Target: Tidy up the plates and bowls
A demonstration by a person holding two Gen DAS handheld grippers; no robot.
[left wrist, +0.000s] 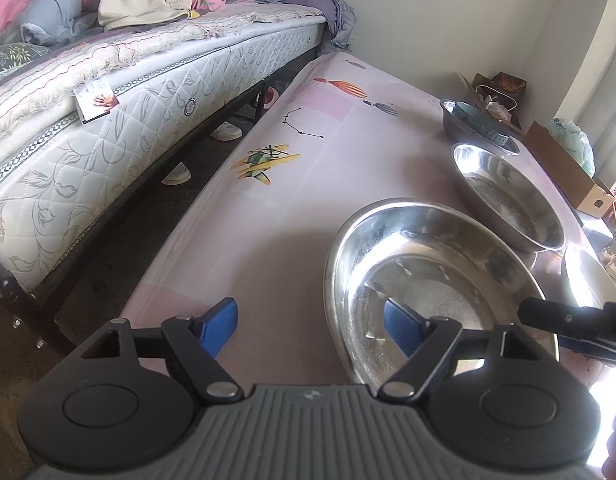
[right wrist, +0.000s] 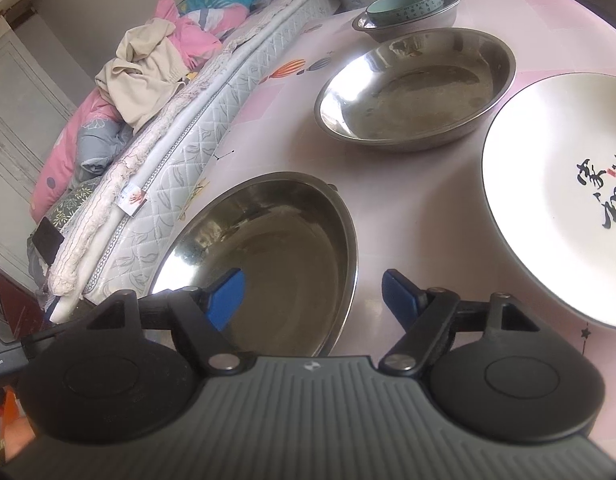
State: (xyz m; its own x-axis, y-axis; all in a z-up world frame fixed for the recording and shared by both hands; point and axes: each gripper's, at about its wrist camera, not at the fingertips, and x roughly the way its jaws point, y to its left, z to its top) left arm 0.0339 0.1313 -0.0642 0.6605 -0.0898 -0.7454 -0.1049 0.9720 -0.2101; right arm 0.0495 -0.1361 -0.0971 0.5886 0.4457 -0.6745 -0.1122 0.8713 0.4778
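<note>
Pink patterned tablecloth (right wrist: 420, 200) beside a quilted mattress (right wrist: 212, 120) holds, left to right, a near steel bowl (right wrist: 276, 256), a second steel bowl (right wrist: 420, 88) and a white plate (right wrist: 556, 184), both grippers (left wrist: 308, 324) (right wrist: 314, 300) spread wide, grasping nothing.

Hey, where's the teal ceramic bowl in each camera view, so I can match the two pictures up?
Left wrist view: the teal ceramic bowl is at the far right, nested in a small steel bowl.
Right wrist view: the teal ceramic bowl is at top centre, in the same small steel bowl.
Shared landmark: the nearest big steel bowl, at both hand-held grippers' fingers.
</note>
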